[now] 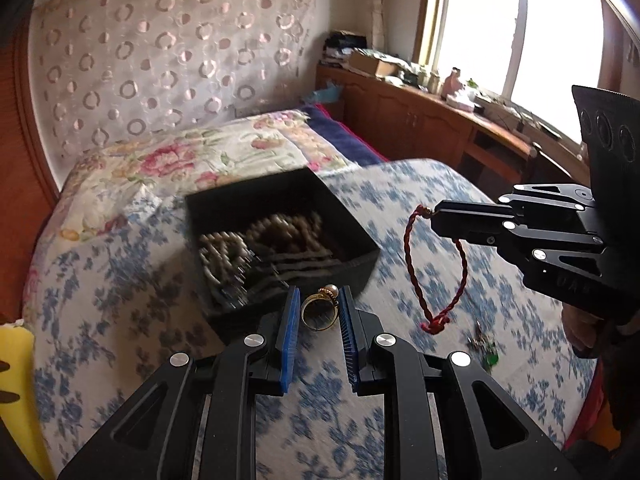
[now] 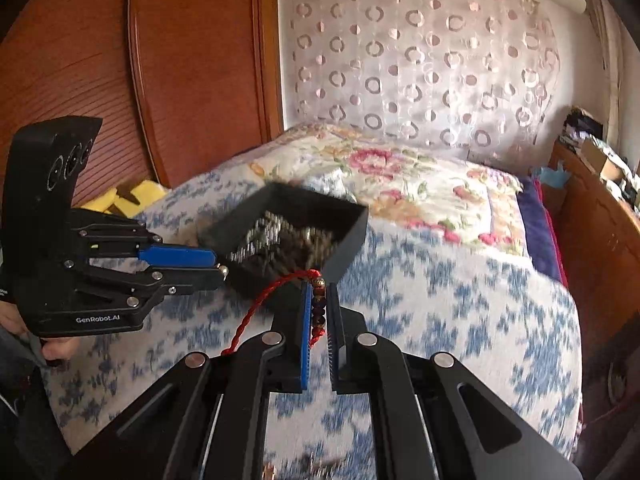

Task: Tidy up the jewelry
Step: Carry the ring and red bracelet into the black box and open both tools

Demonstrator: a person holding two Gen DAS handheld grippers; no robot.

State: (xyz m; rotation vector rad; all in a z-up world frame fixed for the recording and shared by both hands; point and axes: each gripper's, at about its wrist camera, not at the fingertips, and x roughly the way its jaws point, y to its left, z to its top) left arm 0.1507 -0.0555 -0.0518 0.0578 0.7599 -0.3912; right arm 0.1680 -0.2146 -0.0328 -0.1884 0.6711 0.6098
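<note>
Left tool pinches a gold pearl ring by its edges, right tool grips the red cord bracelet, both near the black box. Ring could pop loose onto the bed; dangling cord might snag the rim.

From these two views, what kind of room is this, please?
Most likely a bedroom in a home. A bed with blue floral bedding fills the middle, a wooden headboard stands behind it, and a low wooden cabinet with household clutter runs under the window.

floral bedspread (blue-printed), wooden cabinet, window
</note>
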